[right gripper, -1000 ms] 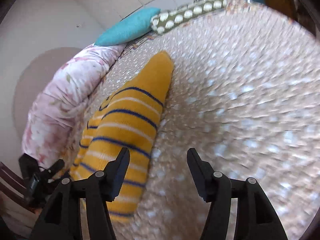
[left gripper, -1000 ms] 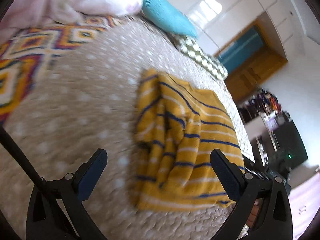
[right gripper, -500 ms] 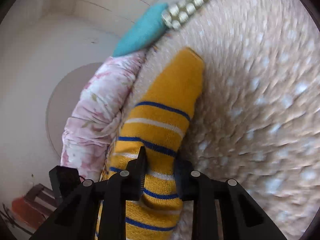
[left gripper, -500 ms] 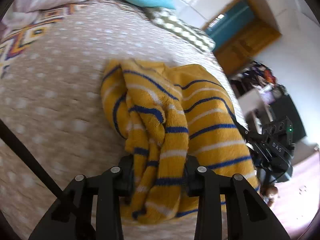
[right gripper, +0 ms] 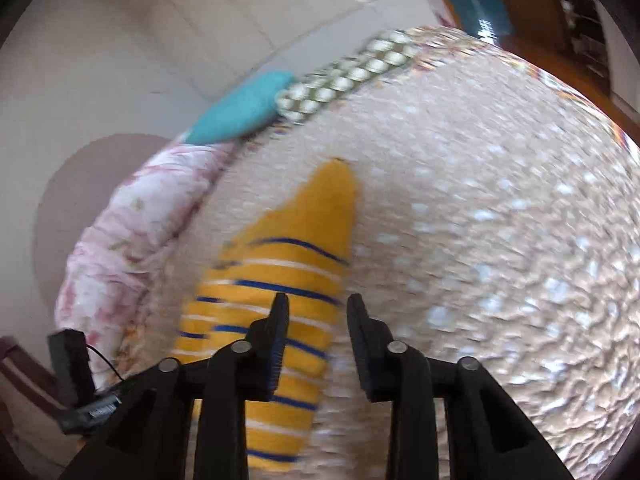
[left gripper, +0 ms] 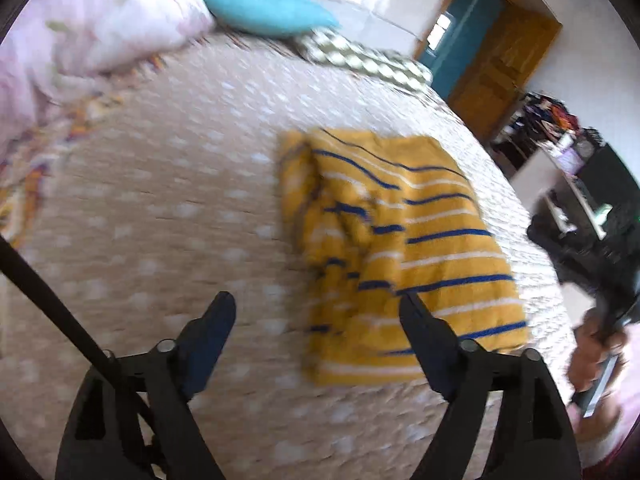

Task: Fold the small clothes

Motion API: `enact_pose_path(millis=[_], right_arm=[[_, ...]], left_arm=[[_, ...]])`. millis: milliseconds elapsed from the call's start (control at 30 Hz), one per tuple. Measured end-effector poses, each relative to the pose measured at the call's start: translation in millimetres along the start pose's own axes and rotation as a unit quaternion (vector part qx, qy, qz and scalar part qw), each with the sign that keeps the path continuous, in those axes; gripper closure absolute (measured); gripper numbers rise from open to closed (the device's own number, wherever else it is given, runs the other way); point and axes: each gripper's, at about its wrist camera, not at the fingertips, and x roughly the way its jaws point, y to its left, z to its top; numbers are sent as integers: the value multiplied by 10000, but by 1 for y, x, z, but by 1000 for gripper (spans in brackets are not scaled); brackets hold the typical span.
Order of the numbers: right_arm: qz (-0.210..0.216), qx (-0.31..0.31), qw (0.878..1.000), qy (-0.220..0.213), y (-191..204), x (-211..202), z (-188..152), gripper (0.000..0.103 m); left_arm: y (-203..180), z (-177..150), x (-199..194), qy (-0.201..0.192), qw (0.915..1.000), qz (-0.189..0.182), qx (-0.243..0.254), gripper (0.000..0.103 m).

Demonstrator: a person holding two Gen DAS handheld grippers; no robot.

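Note:
A folded yellow garment with blue and white stripes [left gripper: 404, 248] lies on the beige dotted bedspread [left gripper: 160, 184]. My left gripper [left gripper: 316, 324] is open and empty, just above the garment's near left edge. In the right wrist view the same garment [right gripper: 280, 280] lies left of centre. My right gripper [right gripper: 316, 308] is open with a narrow gap and holds nothing; its left finger overlaps the garment's right edge. The other gripper shows at the lower left of that view [right gripper: 76, 372].
A pink floral duvet [left gripper: 92, 28], a teal pillow [left gripper: 264, 8] and a green patterned pillow [left gripper: 360, 60] lie at the bed's far end. A wooden door [left gripper: 500, 60] and cluttered shelves [left gripper: 580, 184] stand past the bed's right edge.
Both grippers were shut on the garment half a second ago. Both have let go and pulled back; the garment now lies flat on the bed.

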Motion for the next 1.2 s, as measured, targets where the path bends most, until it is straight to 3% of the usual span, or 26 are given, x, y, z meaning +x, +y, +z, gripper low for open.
enact_pose_path(millis=[100,133,200,233,333,433,567,733,833,900,1000,1067,1133,1200], right_arm=[[454,37,9986,285,22,27,-2,79],[464,37,9982,382,24,34,-7,79],[477,230,9938,980,19,71,-23,79],[435,346,9926,1082,13,83,-34,85],[475,308,9950,820,12,79,-40,86],[71,166,9970,753,22,62,-31,83],[442,208,9977,473,49,57,-13,82],[410,22,9935,1064,82,125,-9,82],[661,443,9869,1400,82,163,-29,81],[828,376,9866,1357,84,157,-40,81],[1138,323,9791,1657,84,143,-58,81],[1061,123,9770,1843,85,131,-68,81],[1188,-34,9782,1703,88,107,-67,81],[1287,-76,9836,1259,83,78,-55,81]], left_arm=[[17,-14,-6,-71,9981,612,5,19],[25,-18,-3,-88,9959,898,50,19],[38,-27,4,-48,9898,1415,126,19],[45,-34,10,-9,9868,1612,157,19],[62,-46,6,-143,9903,1379,91,13],[60,-47,10,-81,9910,1323,178,6],[55,-44,17,-123,9903,1364,233,5],[56,-46,13,-175,9913,1293,184,5],[56,-47,12,-178,9914,1285,179,5],[57,-47,12,-188,9917,1264,170,5],[58,-46,12,-178,9922,1224,160,4],[58,-46,12,-169,9921,1234,173,4],[57,-46,12,-170,9921,1233,174,4],[57,-46,12,-161,9919,1245,178,4]])
